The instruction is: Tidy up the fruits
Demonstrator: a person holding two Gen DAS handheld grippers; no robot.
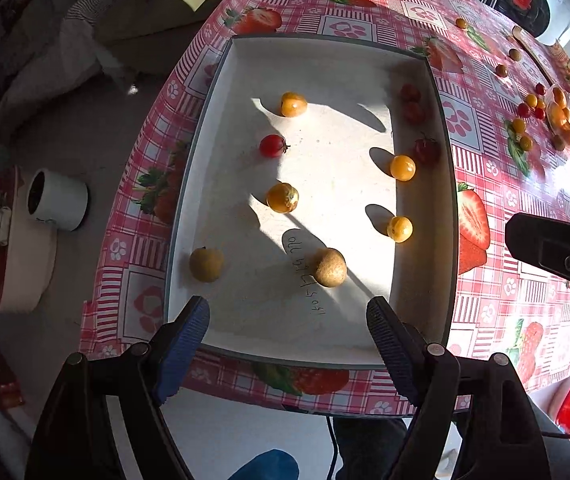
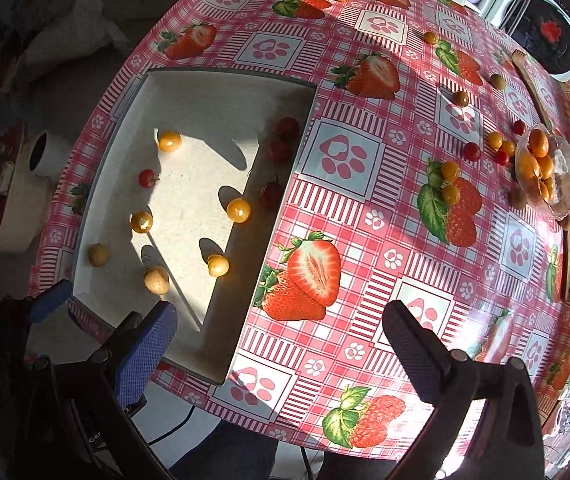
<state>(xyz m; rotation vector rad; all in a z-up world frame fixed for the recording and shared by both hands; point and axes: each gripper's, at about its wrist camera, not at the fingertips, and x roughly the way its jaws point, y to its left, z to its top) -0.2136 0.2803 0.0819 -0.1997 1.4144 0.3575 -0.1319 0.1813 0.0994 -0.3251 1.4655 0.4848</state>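
Both grippers, left (image 1: 288,322) and right (image 2: 281,328), gape wide, holding nothing.
We risk round fruits (image 2: 449,194) rolling off the tablecloth (image 2: 365,216) before reaching the tray (image 1: 325,46).

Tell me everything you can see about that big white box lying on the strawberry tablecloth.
The white tray is a shallow rectangular box with low upright walls and a dark outer rim, apparently cardboard or foam. It lies flat on the strawberry tablecloth near the table's edge, open at the top. Sunlight crosses its floor, where some dark handwriting shows. About ten small fruits sit scattered inside: orange-yellow ones, a brownish one and red ones, several shaded along one wall. Neither gripper touches it.
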